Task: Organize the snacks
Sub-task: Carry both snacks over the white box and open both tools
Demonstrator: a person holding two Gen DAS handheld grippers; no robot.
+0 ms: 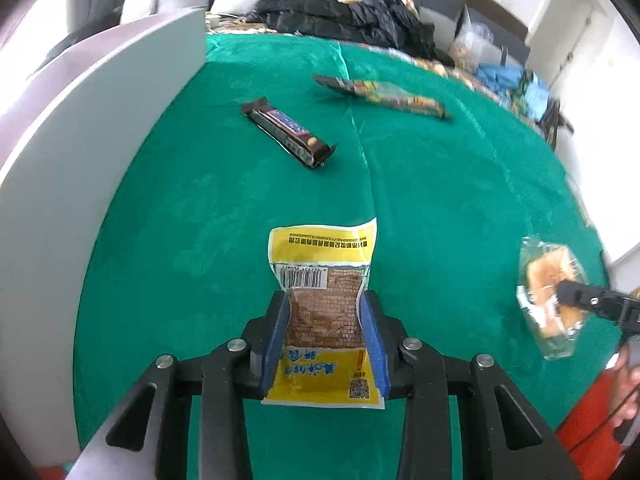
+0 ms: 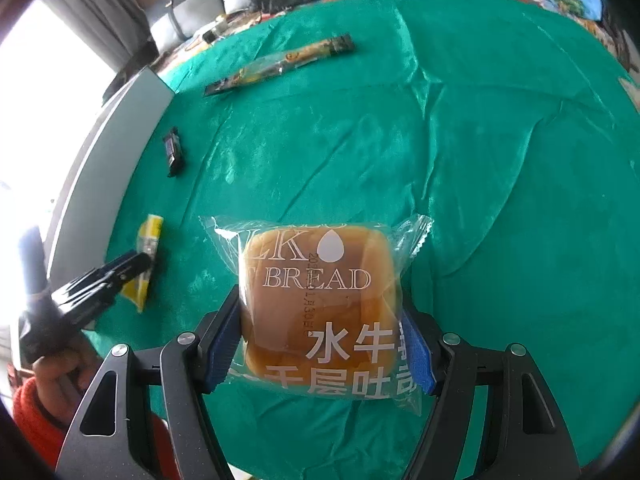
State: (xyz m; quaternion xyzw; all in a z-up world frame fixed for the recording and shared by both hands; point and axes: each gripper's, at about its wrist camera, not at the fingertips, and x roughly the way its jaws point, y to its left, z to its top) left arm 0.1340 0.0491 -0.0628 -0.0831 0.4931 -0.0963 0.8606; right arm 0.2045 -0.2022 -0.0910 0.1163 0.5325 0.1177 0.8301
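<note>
A wrinkled green velvet cloth (image 1: 440, 200) covers the table, with a crease running down its middle. On it, well ahead of the left gripper, lies a dark brown chocolate bar in a glossy wrapper (image 1: 286, 132), set at a slant near a tall white panel (image 1: 100, 140) that stands along the cloth's left edge. Farther back rests a long thin snack stick in a dark and yellow printed wrapper (image 1: 380, 94), apart from the bar. Beyond the cloth's far edge sit a heap of black clothing (image 1: 348, 16) and some blue fabric (image 1: 516, 84). Nothing lies between either gripper and these two loose snacks.

The left gripper (image 1: 325, 300) has its blue-padded jaws pressed against both sides of a flat yellow snack packet with a brown printed panel and barcode (image 1: 324, 276); the packet sticks forward past the fingertips, its far end curling upward.

The right gripper (image 2: 320, 304) has its jaws clamped on a square golden bread loaf in a clear plastic bag printed with white lettering (image 2: 316, 292), the blue pads squeezing the bag's sides. In the right wrist view the left gripper (image 2: 138, 264) shows at the left edge with the yellow packet (image 2: 146, 248).
</note>
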